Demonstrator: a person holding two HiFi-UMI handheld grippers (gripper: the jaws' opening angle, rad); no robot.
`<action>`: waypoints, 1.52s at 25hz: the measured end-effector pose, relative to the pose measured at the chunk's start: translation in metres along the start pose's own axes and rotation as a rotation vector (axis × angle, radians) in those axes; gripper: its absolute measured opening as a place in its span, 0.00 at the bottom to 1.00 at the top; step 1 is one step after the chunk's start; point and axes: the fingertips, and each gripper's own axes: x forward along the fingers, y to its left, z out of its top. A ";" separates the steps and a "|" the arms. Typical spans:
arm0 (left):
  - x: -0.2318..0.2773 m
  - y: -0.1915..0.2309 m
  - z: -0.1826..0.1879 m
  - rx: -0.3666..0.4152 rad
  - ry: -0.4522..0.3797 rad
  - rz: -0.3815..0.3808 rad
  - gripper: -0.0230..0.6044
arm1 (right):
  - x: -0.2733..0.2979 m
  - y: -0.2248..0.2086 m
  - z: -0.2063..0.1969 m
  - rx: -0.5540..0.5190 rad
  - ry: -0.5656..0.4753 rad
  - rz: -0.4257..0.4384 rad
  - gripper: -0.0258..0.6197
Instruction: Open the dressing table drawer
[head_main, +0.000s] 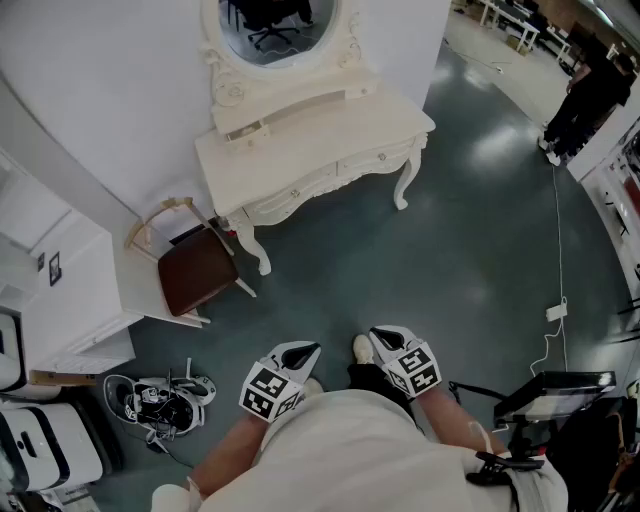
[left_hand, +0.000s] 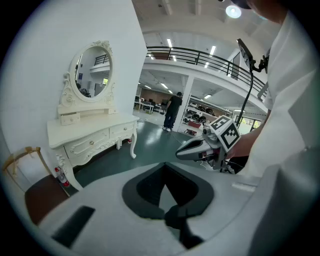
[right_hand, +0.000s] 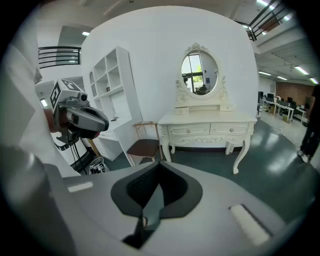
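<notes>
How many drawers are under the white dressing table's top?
2, side by side in the front of the white carved dressing table: left drawer and right drawer, both shut.

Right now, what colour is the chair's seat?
Dark brown; chair seat shows best in head view.

The left gripper (left_hand: 165, 185) fills the bottom of the frame, its grey jaws closed together with nothing between the dark pads. At the left stands the white dressing table (left_hand: 90, 131) against the wall, an oval mirror (left_hand: 92, 70) on top of it. Both drawers (left_hand: 89, 145) sit flush in its front. A brown-seated chair (left_hand: 31, 196) shows at the lower left, just beside the table's leg. At the centre right, the right gripper (left_hand: 181, 152) points left, jaws together, with its marker cube (left_hand: 227, 133) behind. A person (left_hand: 173, 110) stands far off on the dark green floor (left_hand: 147, 145).
</notes>
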 end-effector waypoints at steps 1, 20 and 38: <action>0.009 0.000 0.005 -0.005 0.004 0.003 0.04 | -0.002 -0.010 0.002 -0.005 0.001 0.004 0.04; 0.168 0.036 0.143 -0.026 -0.001 0.065 0.04 | 0.016 -0.227 0.049 -0.014 0.013 0.051 0.14; 0.228 0.240 0.257 0.011 -0.049 -0.030 0.04 | 0.153 -0.357 0.198 -0.004 0.026 -0.082 0.12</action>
